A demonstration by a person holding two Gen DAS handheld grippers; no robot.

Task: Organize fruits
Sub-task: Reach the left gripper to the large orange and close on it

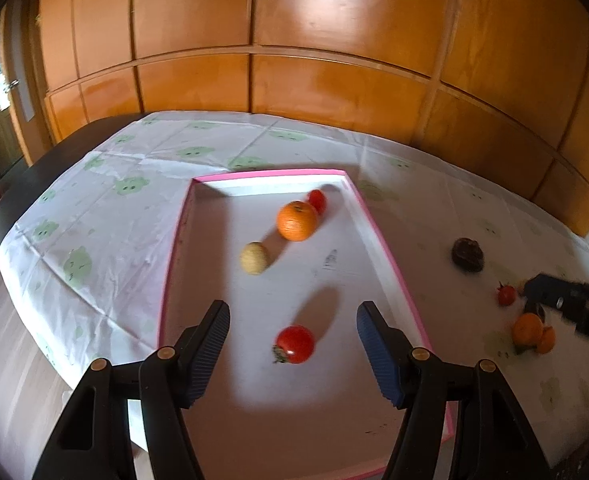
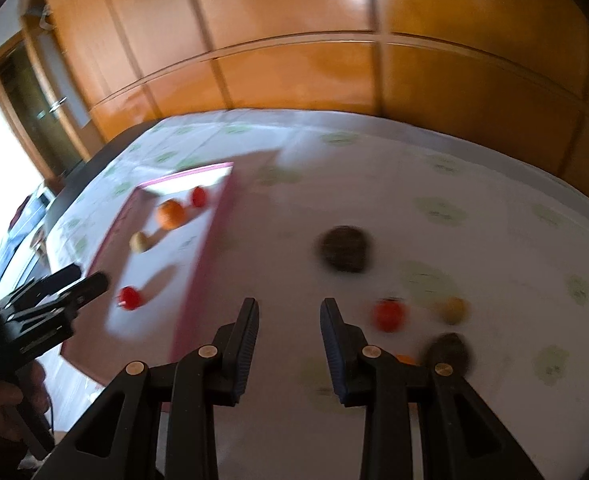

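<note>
**Four fruits in the tray, about six left on the cloth**

The sorting is under way but, by my reckoning, not yet half done. The pink-rimmed tray [image 1: 386,232] lies on the cloth-covered worktop [image 1: 106,216] and holds four fruits, none touching a claw:
- one orange [image 1: 297,220], just in front of a small red tomato [image 1: 317,201] at the far end;
- one pale yellowish round fruit [image 1: 255,258] near the middle;
- one larger red tomato [image 1: 295,344] at the near end, lying on the tray floor.

Outside the tray, to its right on the cloth, the right wrist view shows, through blur:
- two dark brown fruits, one farther off [image 2: 344,248] and one close to the claw [image 2: 448,354];
- one loose red tomato [image 2: 390,314];
- one yellowish fruit [image 2: 452,310];
- small orange fruits [image 1: 528,330], apparently two, touching each other, though the blur leaves that count unsure.

So roughly six pieces remain to be moved.

The left claw [image 1: 294,307] hangs over the near end of the tray, jaws wide apart and empty; the tomato lies below the gap, not between the pads. The right claw [image 2: 289,304] is over the cloth just right of the tray's edge, jaws drawn close with a narrow gap and nothing in it, near the loose fruits but touching none.
</note>
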